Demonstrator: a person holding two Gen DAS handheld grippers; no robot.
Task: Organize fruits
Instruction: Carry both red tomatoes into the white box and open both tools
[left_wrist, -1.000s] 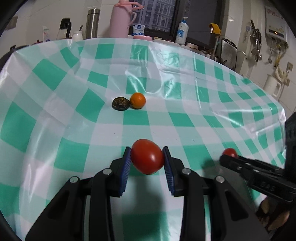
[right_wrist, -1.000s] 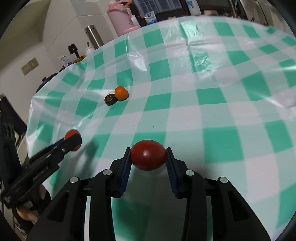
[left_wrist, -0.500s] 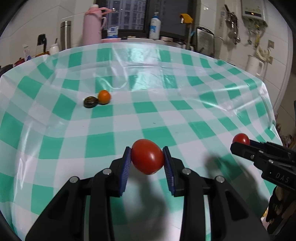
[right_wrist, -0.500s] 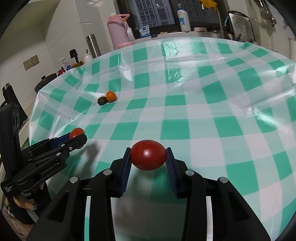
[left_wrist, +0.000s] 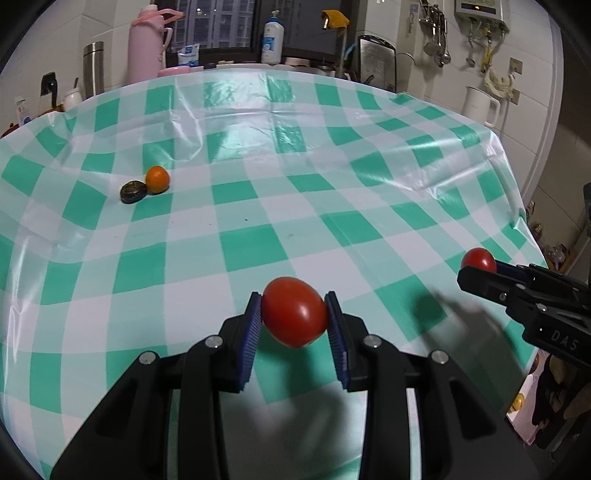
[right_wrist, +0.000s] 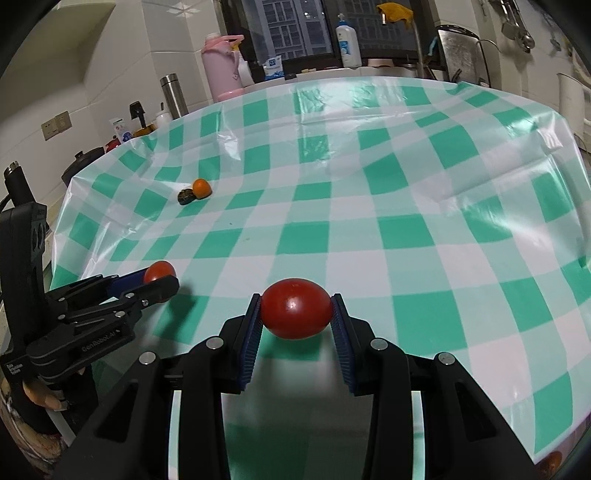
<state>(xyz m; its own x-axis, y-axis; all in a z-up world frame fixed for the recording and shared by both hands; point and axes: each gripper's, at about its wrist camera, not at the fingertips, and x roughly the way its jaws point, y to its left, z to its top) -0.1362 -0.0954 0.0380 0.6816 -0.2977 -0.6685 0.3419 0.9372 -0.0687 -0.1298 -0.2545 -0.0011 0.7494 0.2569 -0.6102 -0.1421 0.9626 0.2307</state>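
Observation:
My left gripper (left_wrist: 294, 325) is shut on a red tomato (left_wrist: 294, 312), held above the near part of the green-and-white checked tablecloth (left_wrist: 258, 206). My right gripper (right_wrist: 296, 319) is shut on a second red tomato (right_wrist: 296, 308). Each gripper shows in the other's view: the right gripper (left_wrist: 480, 269) at the right edge with its tomato (left_wrist: 478, 259), the left gripper (right_wrist: 159, 282) at the lower left with its tomato (right_wrist: 159, 271). An orange (left_wrist: 157, 179) and a dark round fruit (left_wrist: 133, 192) lie touching, far left on the cloth, also the orange (right_wrist: 201, 187) and dark fruit (right_wrist: 185, 196).
Behind the table stand a pink flask (left_wrist: 146, 44), a steel flask (left_wrist: 93, 66), a white pump bottle (left_wrist: 272, 37) and a metal rack (left_wrist: 376, 61). A white jug (left_wrist: 478, 105) sits at the far right. The cloth's right edge (left_wrist: 517, 206) drops off.
Both grippers, each still holding its tomato, have drawn back toward the near table edge. The orange and dark fruit now look smaller and farther away. The left gripper has rolled slightly.

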